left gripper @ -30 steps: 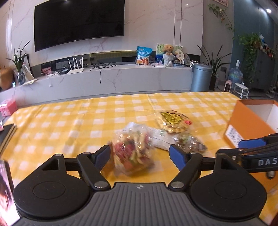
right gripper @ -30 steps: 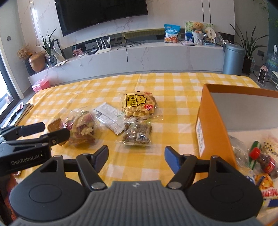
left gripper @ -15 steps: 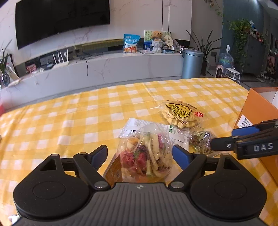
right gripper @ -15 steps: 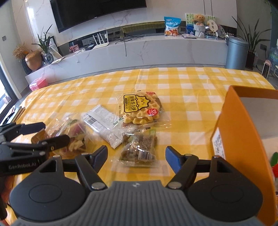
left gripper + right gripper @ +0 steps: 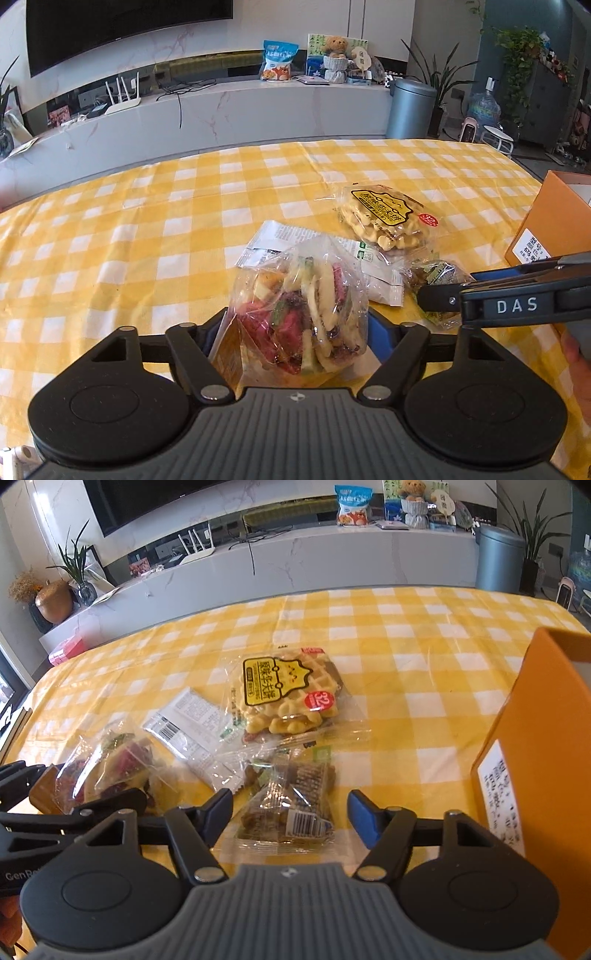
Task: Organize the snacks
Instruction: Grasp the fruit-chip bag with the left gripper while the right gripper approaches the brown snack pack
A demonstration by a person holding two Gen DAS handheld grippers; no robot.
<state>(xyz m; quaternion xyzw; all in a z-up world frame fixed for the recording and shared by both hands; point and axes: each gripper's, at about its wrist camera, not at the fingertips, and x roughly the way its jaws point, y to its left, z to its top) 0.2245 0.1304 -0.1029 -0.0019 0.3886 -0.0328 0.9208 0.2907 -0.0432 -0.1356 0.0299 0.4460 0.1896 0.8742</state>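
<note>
Straddling the mixed-snack bag, the left tool has just been closing, pads apparently not yet pressing. The right tool, half-wide and also closing, brackets the brown packet, whose long axis runs away from it.

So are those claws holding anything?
Nothing clearly held. Both have just been closing: left gripper flanking the chip bag, right gripper astride the brown packet, untouched.

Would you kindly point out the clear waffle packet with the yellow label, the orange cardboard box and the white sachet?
Clear waffle packet with yellow label (image 5: pixel 282 692): right wrist view, on its label.
Orange cardboard box (image 5: pixel 535 709): right wrist view, on its side wall.
White sachet (image 5: pixel 188 720): right wrist view, on its printed face.
</note>
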